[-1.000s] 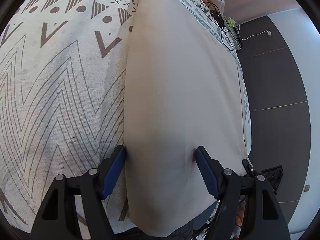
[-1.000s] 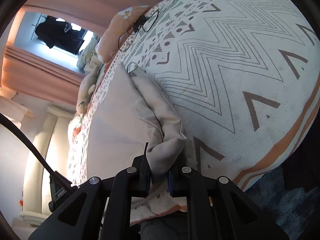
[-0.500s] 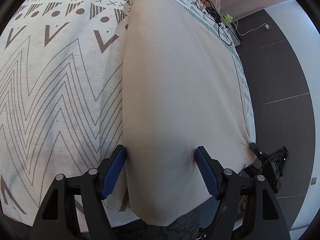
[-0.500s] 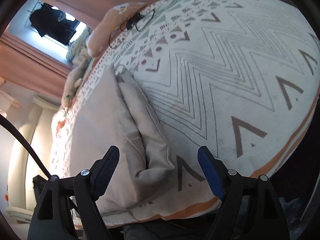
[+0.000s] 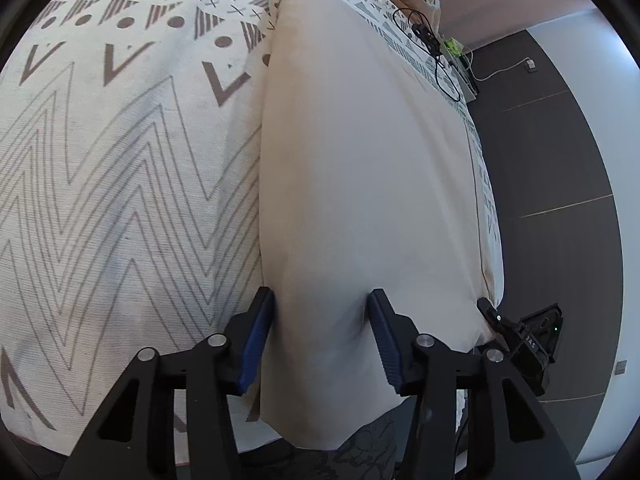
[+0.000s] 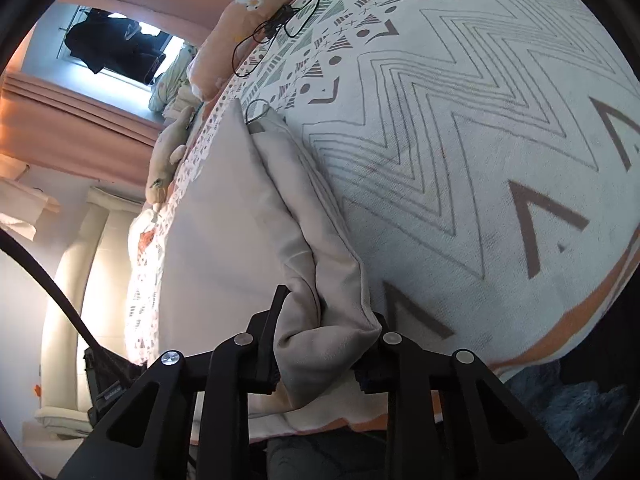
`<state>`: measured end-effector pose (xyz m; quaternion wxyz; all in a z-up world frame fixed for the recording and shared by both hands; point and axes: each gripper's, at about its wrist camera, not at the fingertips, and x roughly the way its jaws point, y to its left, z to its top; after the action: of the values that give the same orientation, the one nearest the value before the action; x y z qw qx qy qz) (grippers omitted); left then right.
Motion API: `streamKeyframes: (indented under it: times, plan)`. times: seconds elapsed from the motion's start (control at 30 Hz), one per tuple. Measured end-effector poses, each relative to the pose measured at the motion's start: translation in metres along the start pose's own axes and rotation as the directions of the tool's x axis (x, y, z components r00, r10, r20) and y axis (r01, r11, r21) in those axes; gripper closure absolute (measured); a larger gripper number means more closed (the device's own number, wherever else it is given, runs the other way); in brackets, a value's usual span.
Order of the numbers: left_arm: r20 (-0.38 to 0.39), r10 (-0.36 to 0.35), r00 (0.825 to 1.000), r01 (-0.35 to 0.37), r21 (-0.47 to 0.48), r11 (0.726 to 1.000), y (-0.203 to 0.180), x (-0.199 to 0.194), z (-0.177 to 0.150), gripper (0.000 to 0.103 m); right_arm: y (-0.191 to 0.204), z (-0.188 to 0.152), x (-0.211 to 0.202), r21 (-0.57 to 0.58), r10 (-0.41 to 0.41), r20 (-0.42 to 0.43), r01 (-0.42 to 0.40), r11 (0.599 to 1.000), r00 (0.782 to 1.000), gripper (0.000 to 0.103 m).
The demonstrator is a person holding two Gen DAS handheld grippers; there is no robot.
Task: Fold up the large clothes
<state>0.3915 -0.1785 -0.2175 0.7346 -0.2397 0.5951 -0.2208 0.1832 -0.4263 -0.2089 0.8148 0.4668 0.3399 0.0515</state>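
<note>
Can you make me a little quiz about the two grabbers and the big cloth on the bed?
1. True or false: the left gripper has its blue fingers spread wide apart.
2. What is bunched between the right gripper jaws?
A. the beige cloth
B. the black cable
C. the peach pillow
3. Fill in: the cloth lies on a ____-patterned bedspread.

Key: 1 true. 2 A. 3 zigzag.
</note>
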Motion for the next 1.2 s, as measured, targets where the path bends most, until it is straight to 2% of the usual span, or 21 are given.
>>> streamKeyframes:
  times: [0.3, 0.37, 0.47, 0.53, 0.6, 0.67, 0.7, 0.73, 0.87, 1.2]
  plan:
    - [0.017, 0.037, 0.999, -0.037, 0.010, 0.999, 0.012, -0.020, 0.014, 0.054, 0.004, -0.021, 0.004, -0.016, 0.035, -0.057, -0.036, 0.999, 0.998, 0.080]
    - [0.024, 0.026, 0.999, -0.026, 0.008, 1.000, 0.012, -0.022, 0.020, 0.054, 0.008, -0.018, 0.002, -0.054, 0.013, -0.059, -0.017, 0.998, 0.998, 0.079]
    - [0.045, 0.033, 0.998, -0.034, 0.023, 0.999, 0.009, -0.024, 0.029, 0.054, 0.001, -0.003, 0.005, -0.038, 0.007, -0.086, -0.010, 0.999, 0.996, 0.074]
    - [0.045, 0.041, 0.998, -0.042, 0.026, 0.999, 0.008, -0.023, 0.037, 0.054, -0.002, 0.008, 0.008, -0.030, -0.013, -0.095, 0.010, 1.000, 0.995, 0.067]
    - [0.040, 0.041, 0.998, -0.042, 0.021, 0.999, 0.007, -0.019, 0.044, 0.054, -0.003, 0.020, 0.012, -0.035, 0.000, -0.106, -0.004, 0.999, 0.994, 0.062]
    - [0.040, 0.053, 0.998, -0.054, 0.019, 0.998, 0.007, -0.015, 0.049, 0.054, 0.002, 0.030, 0.016, -0.076, -0.012, -0.124, 0.003, 0.997, 0.992, 0.049]
    - [0.038, 0.059, 0.998, -0.059, 0.018, 0.998, 0.006, -0.012, 0.053, 0.054, 0.005, 0.036, 0.017, -0.099, -0.022, -0.123, 0.010, 0.995, 0.992, 0.038]
    - [0.036, 0.060, 0.998, -0.060, 0.016, 0.998, 0.007, -0.011, 0.054, 0.054, 0.006, 0.044, 0.018, -0.109, -0.025, -0.120, 0.012, 0.994, 0.993, 0.034]
    - [0.032, 0.065, 0.997, -0.065, 0.012, 0.998, 0.006, -0.002, 0.066, 0.054, 0.002, 0.070, 0.028, -0.091, 0.025, -0.137, -0.038, 0.995, 0.990, 0.033]
    - [0.025, 0.080, 0.996, -0.081, 0.016, 0.997, 0.004, 0.017, 0.100, 0.054, 0.006, 0.119, 0.085, -0.152, 0.071, -0.229, -0.108, 0.982, 0.971, 0.034]
